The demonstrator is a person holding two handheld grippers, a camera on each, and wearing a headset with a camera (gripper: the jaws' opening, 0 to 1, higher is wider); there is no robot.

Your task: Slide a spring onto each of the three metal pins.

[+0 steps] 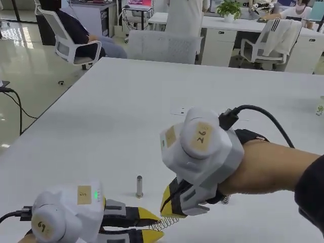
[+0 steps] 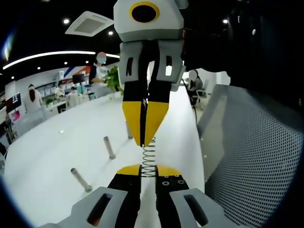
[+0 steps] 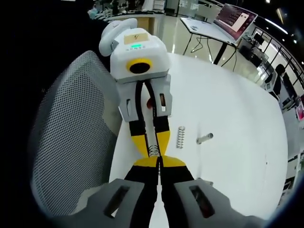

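Spring (image 2: 148, 159) is held end to end: left gripper (image 2: 148, 170) fingers are pinched on one end, right gripper (image 2: 144, 137) fingers on the other. Its long axis runs tip to tip. An upright pin (image 1: 139, 186) stands on the worktop (image 1: 152, 101) just beside both tips. A loose spring (image 3: 180, 137) lies near.

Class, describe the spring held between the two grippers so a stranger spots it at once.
On the white table, find the left gripper and right gripper meeting tip to tip. The spring spans their yellow jaws, gripped at both ends; the other spring lies loose beside a pin.
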